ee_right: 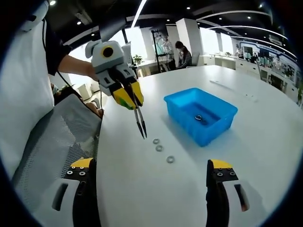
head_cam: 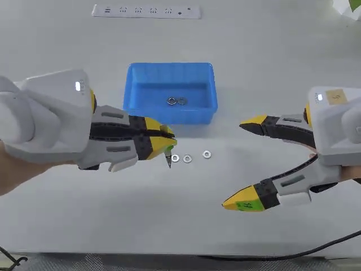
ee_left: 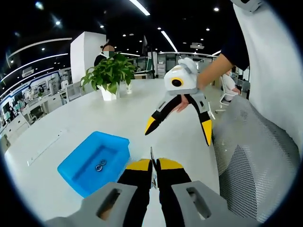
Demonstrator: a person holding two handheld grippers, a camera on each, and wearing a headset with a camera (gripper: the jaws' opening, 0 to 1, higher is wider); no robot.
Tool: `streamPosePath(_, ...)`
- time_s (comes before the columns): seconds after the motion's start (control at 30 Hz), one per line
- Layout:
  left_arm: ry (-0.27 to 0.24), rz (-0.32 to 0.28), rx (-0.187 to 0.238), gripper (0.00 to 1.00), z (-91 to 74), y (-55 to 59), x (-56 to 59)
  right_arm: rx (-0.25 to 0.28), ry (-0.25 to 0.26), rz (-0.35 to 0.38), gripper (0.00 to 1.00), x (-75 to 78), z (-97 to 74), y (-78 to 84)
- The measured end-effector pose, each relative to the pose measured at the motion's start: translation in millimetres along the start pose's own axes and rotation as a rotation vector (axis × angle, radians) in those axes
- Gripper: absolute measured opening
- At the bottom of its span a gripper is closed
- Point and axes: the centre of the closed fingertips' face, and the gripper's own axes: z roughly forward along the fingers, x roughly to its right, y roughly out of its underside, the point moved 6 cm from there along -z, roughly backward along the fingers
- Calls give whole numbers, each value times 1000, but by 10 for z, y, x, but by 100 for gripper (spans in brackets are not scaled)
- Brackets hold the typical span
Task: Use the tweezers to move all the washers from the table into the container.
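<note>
Jaws of the left gripper (head_cam: 167, 138) clamp the tweezers (head_cam: 168, 160), tips seemingly empty just beside the nearest of three washers (head_cam: 187, 158) on the table (head_cam: 271, 68) before the blue container (head_cam: 192, 117), while the right gripper (head_cam: 236, 164) gapes empty; next, I judge, comes a fine pinch on that washer.

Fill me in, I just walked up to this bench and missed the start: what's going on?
A person holds a gripper in each hand. The left gripper is shut on tweezers, tips pointing down beside the nearest of three washers on the table. Two washers already lie in the blue container. The right gripper is open, off to the side, holding nothing.
</note>
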Motion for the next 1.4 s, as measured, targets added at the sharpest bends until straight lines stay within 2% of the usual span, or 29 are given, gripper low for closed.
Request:
streamPosePath(0.23,-2,-7,30,7,70,-56,-48,4,-7,12,97,0,29,27)
streamPosePath(0.33,-1,4,31,7,97,-66,-78,8,-11,18,97,-2,33,34)
streamPosePath(0.73,4,20,9,7,153,13,-128,-6,-16,26,97,21,47,97)
streamPosePath(0.97,10,29,-5,7,170,63,-102,-10,-22,30,96,15,63,109)
streamPosePath(1.1,11,26,2,7,164,62,-98,-14,-25,29,96,12,77,113)
streamPosePath(1.23,10,15,1,7,158,69,-109,-8,-34,25,95,-10,113,84)
streamPosePath(1.4,19,6,-2,7,169,64,-104,-11,-78,-25,91,-52,244,-13)
